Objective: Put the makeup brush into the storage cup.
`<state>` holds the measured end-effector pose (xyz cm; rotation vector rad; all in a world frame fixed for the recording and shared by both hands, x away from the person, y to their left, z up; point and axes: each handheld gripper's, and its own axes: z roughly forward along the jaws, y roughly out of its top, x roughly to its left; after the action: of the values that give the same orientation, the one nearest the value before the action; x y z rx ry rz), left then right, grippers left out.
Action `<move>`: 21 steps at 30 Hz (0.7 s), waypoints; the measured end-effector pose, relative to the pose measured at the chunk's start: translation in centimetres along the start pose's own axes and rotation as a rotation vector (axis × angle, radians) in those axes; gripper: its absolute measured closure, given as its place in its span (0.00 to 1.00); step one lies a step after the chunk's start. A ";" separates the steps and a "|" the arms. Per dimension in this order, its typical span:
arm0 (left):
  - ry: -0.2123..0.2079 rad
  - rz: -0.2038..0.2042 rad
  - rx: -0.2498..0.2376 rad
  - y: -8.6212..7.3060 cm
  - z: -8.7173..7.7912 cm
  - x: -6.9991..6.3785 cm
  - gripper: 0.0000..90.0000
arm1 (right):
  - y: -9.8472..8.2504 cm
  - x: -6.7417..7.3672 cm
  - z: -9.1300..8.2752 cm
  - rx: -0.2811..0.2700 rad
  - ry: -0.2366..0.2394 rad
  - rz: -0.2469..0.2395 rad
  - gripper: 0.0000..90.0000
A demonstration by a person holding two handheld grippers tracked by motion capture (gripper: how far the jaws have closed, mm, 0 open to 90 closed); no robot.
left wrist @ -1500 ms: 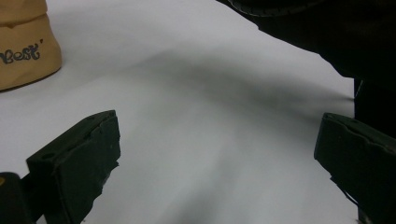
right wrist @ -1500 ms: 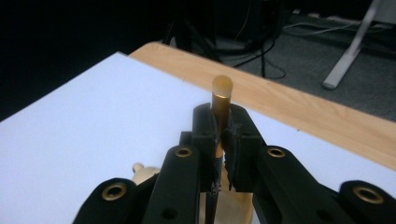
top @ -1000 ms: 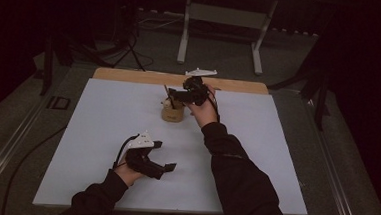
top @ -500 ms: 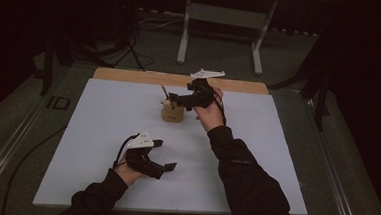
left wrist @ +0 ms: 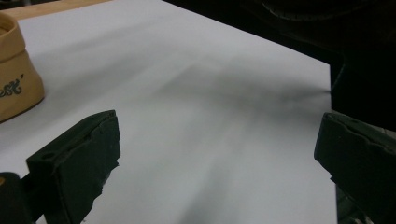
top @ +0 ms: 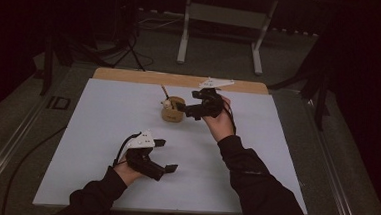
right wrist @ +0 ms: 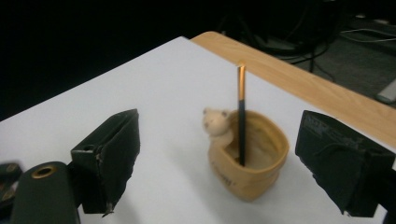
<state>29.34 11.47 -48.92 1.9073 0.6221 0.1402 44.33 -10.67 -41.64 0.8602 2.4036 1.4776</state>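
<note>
Desk (top: pixel 101 147): pale sheet over a wooden top; a strip of bare wood shows along the far edge.
Holder cup (top: pixel 172 110): tan, soft-sided, with a small bear figure on its rim; stands upright toward the far middle of the desk. Dark lettering shows on its side in the left gripper view (left wrist: pixel 16 79).
Pencil (right wrist: pixel 241 114): dark shaft with a lighter tip, standing nearly upright inside the holder cup (right wrist: pixel 247 163), its lower end resting in the bottom. Nothing grips it.
Right tool (top: pixel 182 108): held above the desk just beside the holder cup, pointing at it from the person's right. Jaws have just been opening and stand wide; in the right gripper view (right wrist: pixel 229 163) the cup and pencil lie between and beyond the two pads, touching neither.
Left tool (top: pixel 166 155): held low over the near part of the desk, well apart from the holder cup. Jaws wide, nothing between them; the left gripper view (left wrist: pixel 217 168) shows bare sheet in the gap.
Sleeves: dark, entering from the near edge.
</note>
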 end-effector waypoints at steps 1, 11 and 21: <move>-0.007 0.004 0.004 0.1 -0.1 0.0 0.01 | -0.2 0.1 -0.2 0.004 0.001 -0.003 0.16; -0.051 0.030 -0.014 -0.1 -1.4 0.2 0.01 | -2.3 1.1 -2.0 0.005 0.074 -0.017 0.15; -0.060 0.057 -0.012 0.1 -2.8 0.4 0.01 | -4.9 2.0 -3.6 0.036 0.143 -0.023 0.15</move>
<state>28.65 13.94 -47.69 1.9117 0.5256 0.1219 39.24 -13.85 -43.82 0.7550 2.5399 1.5410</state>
